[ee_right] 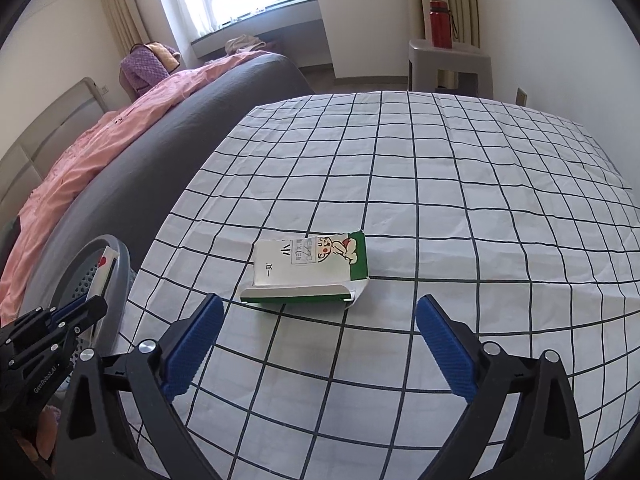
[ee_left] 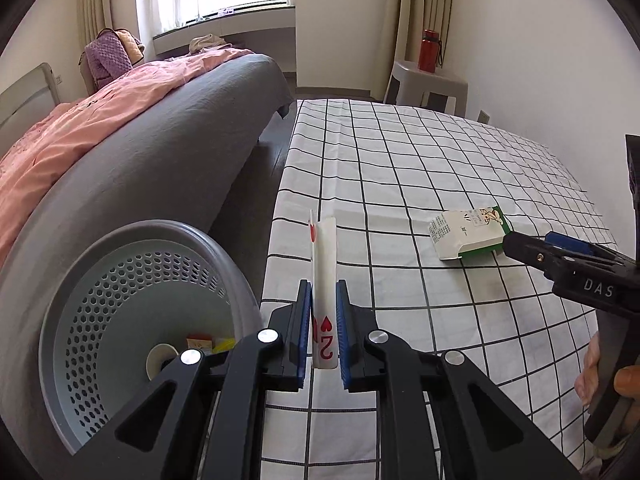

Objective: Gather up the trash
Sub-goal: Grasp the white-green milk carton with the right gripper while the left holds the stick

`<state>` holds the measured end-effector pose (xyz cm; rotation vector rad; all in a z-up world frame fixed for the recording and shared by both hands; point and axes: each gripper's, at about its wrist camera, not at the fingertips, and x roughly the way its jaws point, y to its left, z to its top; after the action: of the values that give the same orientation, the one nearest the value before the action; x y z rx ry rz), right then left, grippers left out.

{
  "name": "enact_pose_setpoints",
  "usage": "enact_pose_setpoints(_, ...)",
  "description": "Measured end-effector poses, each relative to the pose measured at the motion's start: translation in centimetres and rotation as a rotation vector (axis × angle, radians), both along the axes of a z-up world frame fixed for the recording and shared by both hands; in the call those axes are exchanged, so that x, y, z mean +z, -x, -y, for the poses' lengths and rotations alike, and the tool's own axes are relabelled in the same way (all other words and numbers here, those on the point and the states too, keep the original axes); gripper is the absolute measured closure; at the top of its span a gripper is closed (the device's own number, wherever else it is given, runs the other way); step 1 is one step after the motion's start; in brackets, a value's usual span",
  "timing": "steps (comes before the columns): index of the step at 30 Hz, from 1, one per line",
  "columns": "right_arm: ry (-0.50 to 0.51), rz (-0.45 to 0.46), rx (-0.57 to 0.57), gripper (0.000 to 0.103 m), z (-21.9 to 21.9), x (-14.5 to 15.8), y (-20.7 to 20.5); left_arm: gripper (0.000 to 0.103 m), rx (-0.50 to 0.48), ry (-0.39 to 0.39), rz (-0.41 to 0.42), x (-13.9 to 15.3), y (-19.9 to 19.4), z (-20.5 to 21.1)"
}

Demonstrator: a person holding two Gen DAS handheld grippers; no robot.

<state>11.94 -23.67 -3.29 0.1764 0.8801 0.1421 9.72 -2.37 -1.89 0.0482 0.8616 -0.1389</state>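
The left claw (ee_left: pixel 323 320) was clamped on a card (ee_left: pixel 324 264) beside the bin (ee_left: pixel 132 320); released early, the card could miss it. The right claw (ee_right: pixel 320 344) stood apart near the carton (ee_right: pixel 310 268) on the counter (ee_right: pixel 440 184), and might shove it.

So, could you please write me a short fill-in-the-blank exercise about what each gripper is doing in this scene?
1. The left gripper is shut on a playing card showing the two of ____.
2. The right gripper is ____, with the flattened carton lying ahead of its fingers.
3. The carton rests on a ____ tablecloth.
4. The grey perforated ____ stands left of the table.

Missing words: hearts; open; checked; bin
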Motion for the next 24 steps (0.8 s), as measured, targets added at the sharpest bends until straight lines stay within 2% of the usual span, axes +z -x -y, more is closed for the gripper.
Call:
enact_pose_setpoints(8, 0.028, -0.02, -0.01, 0.006, -2.0, -0.8, -2.4, 0.089, -0.005, 0.045, 0.027, 1.0, 0.7, -0.6)
enact_pose_setpoints(15, 0.091, -0.108, -0.018, 0.006, -3.6, -2.8, -4.8, 0.089, 0.003, 0.045, 0.034, 1.3, 0.9, -1.4)
enact_pose_setpoints(21, 0.109, -0.145, -0.041, 0.006, -3.7, -4.0, -5.7, 0.089, 0.014, 0.045, 0.03, 1.3, 0.6, -2.0)
enact_pose_setpoints(24, 0.114, -0.128, -0.048, 0.015, -3.6, -3.8, -5.7, 0.089, 0.019, 0.041, 0.032, 1.3, 0.6, -2.4)
